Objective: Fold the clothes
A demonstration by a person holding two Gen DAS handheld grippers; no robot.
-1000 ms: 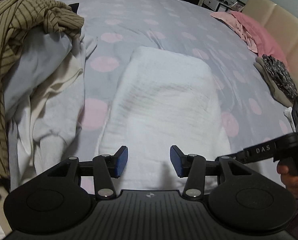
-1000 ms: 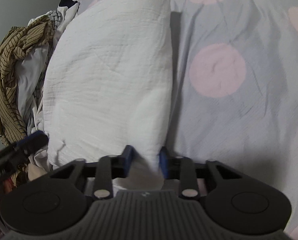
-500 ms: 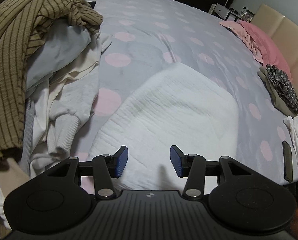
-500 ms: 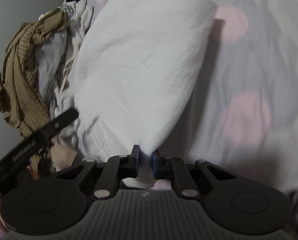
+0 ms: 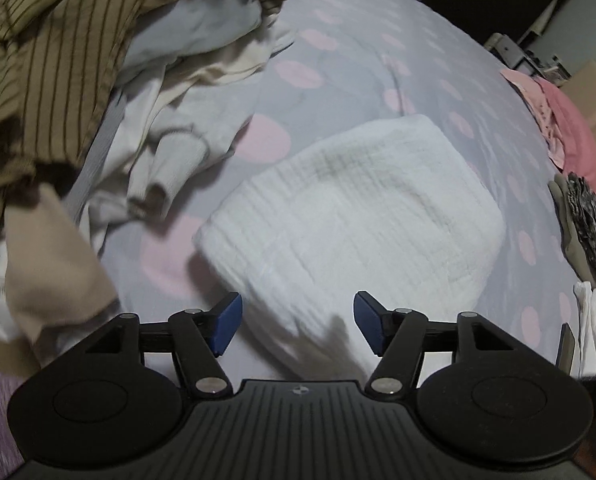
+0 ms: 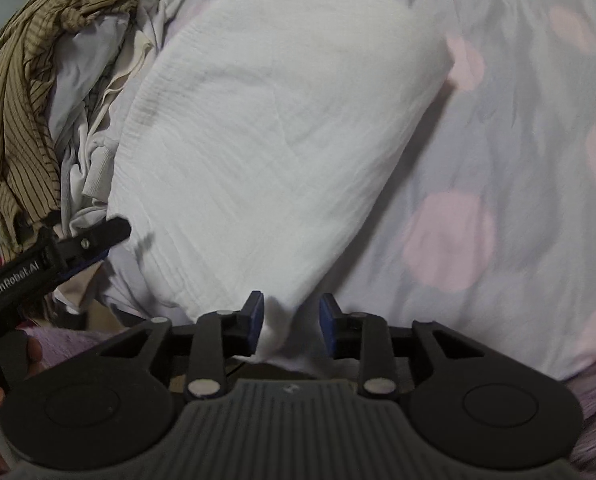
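Observation:
A folded white textured garment lies on the grey bedspread with pink dots. My left gripper is open and empty, just above the garment's near edge. In the right wrist view the same garment fills the middle. My right gripper is open, its blue pads apart, with a corner of the white cloth lying loose between them. The left gripper's finger shows at the left edge of that view.
A heap of unfolded clothes, topped by a brown striped shirt, lies left of the garment. Pink clothes, a dark patterned item and white cloth sit at the right of the bed.
My right gripper has opened and let go of the white garment's corner. The garment has been turned and now lies at an angle. My left gripper has swung left, toward the heap.

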